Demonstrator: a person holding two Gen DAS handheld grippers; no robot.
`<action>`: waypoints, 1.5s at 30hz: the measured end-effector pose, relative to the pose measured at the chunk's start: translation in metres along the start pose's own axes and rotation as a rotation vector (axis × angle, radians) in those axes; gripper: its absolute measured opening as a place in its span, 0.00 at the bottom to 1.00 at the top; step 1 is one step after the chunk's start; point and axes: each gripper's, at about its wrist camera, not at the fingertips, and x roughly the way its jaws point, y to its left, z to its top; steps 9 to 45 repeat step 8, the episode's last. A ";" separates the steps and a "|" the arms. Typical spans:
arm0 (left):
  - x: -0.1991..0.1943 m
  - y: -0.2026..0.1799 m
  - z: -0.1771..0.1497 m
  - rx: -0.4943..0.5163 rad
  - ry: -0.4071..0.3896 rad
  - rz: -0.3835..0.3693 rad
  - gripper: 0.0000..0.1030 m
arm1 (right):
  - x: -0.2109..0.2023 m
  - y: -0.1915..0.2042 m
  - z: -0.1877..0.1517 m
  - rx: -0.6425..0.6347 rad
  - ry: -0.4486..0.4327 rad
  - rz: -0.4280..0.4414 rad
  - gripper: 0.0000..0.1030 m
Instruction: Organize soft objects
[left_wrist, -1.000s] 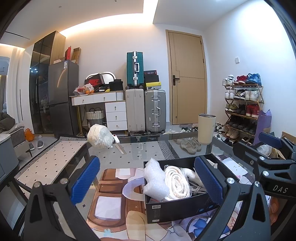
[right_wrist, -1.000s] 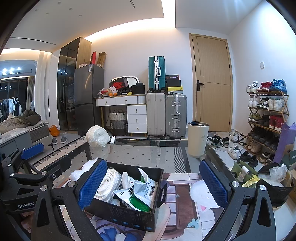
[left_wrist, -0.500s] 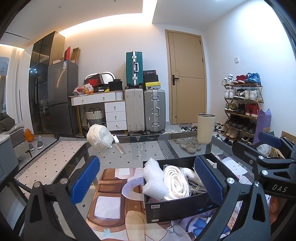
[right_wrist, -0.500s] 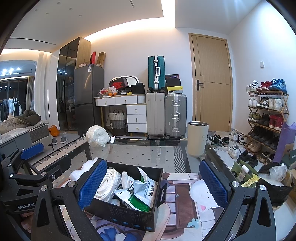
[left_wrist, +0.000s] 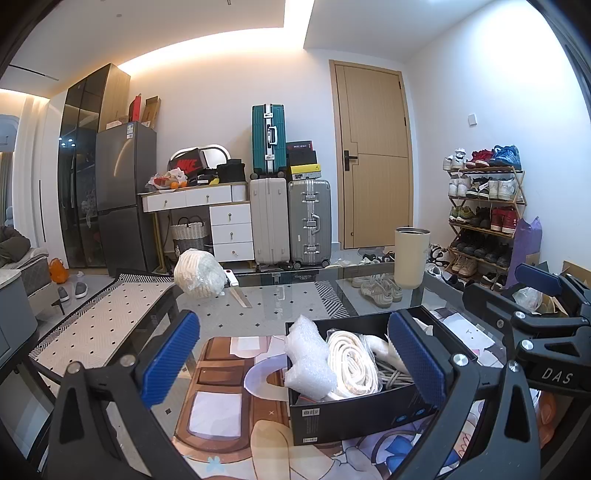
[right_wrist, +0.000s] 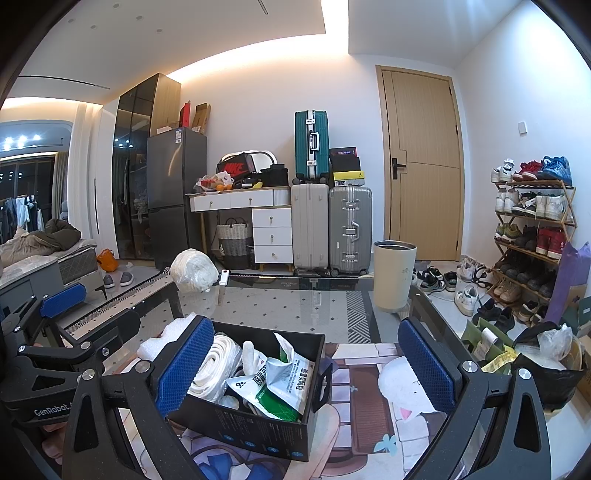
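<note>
A black box (left_wrist: 354, 410) stands on the glass table (left_wrist: 291, 295), holding bubble wrap (left_wrist: 308, 363) and a coiled white rope (left_wrist: 352, 363). My left gripper (left_wrist: 293, 360) hovers open just in front of the box, holding nothing. From the right wrist view the same box (right_wrist: 258, 424) also shows the rope (right_wrist: 214, 365) and a green-and-white pouch (right_wrist: 277, 384). My right gripper (right_wrist: 304, 365) is open over the box's right end, also holding nothing. A white bundle in clear plastic (left_wrist: 201, 273) (right_wrist: 194, 271) lies alone at the table's far left.
A cream cylindrical cup (left_wrist: 408, 256) (right_wrist: 393, 275) stands at the table's far right. A white foam piece (right_wrist: 162, 341) lies left of the box. Bags with rubbish (right_wrist: 546, 354) sit on the floor at right, below a shoe rack (right_wrist: 532, 236). Suitcases (left_wrist: 290, 218) line the back wall.
</note>
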 end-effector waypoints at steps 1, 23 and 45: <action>0.000 0.000 0.000 0.000 0.001 0.000 1.00 | 0.000 0.000 0.000 -0.001 0.000 0.001 0.99; 0.000 0.000 -0.001 0.005 0.005 -0.003 1.00 | 0.001 0.000 0.001 0.001 0.000 0.000 0.99; 0.000 0.000 -0.001 0.005 0.005 -0.003 1.00 | 0.001 0.000 0.001 0.001 0.000 0.000 0.99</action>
